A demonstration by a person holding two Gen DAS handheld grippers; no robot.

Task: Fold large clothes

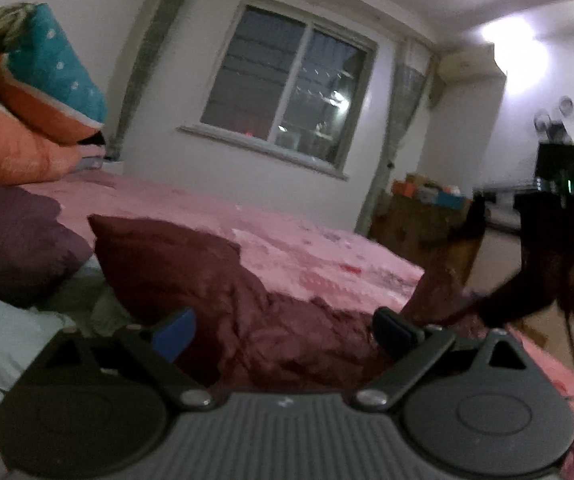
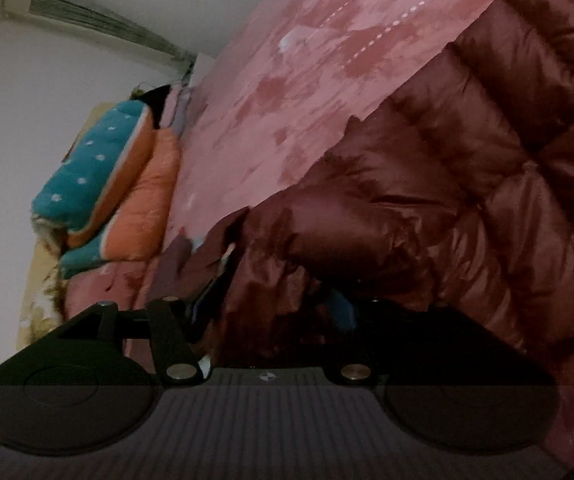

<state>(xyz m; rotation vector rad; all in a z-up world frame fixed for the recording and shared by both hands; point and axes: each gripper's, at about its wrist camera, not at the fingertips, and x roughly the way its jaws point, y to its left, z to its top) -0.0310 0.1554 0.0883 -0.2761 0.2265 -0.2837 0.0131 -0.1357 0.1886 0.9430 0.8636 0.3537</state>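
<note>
A dark maroon puffer jacket [image 1: 191, 272] lies crumpled on the pink bed sheet [image 1: 287, 240]. My left gripper [image 1: 285, 332] is open, its blue fingers wide apart low over the jacket's near part, nothing pinched. At the right edge of the left wrist view one end of the jacket rises toward a dark blurred shape [image 1: 543, 256]. In the right wrist view, which is rolled sideways, the quilted jacket [image 2: 467, 184] fills the right half. My right gripper [image 2: 273, 308] has its fingers spread, with bunched jacket fabric lying between them but not pressed.
Folded teal and orange quilts [image 1: 39, 92] are stacked at the head of the bed, near the wall. A purple cloth [image 1: 11, 240] and a pale cloth [image 1: 3, 332] lie at the left. A window [image 1: 287, 84] and a wooden cabinet [image 1: 419, 216] stand beyond the bed.
</note>
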